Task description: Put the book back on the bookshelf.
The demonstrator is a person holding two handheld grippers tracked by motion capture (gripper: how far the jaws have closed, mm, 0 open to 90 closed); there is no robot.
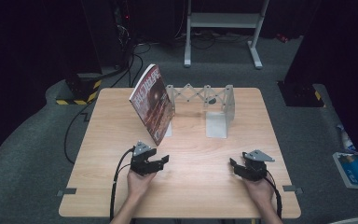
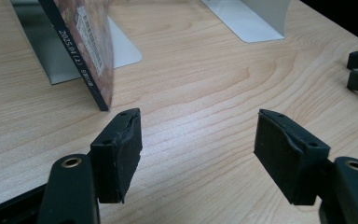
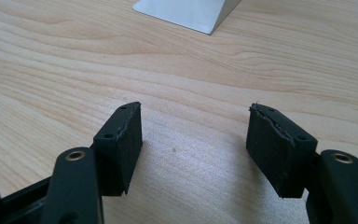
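Pale wood grain covers the table (image 1: 191, 182), and on its far half a magazine (image 1: 152, 103) with a reddish cover stands tilted, leaning against the left end plate of a white expanding rack (image 1: 200, 95). The high view takes in the whole arrangement: the left gripper (image 1: 161, 162) sits near the front edge, just in front of the magazine's lower corner but apart from it, and the right gripper (image 1: 235, 166) rests well to the right, near the front edge too. Each is held by a hand (image 1: 138, 183) coming in from the near side, with a black cable trailing back.

The left gripper view gives what the high view cannot: the magazine's spine edge (image 2: 81, 51) close up, with a printed date and a barcode, its bottom corner touching the table just beyond the left pad. The jaws stand spread wide, bare wood between them. At the right edge of that view the other gripper's black jaw tips appear, also parted.

The right gripper view looks across bare table toward the foot of the rack's right end plate (image 3: 186, 14), with its own jaws spread and nothing between them.

Beyond the table lie grey carpet, a white stand's legs and a yellow-and-black striped base; nothing stands between the left gripper and the magazine
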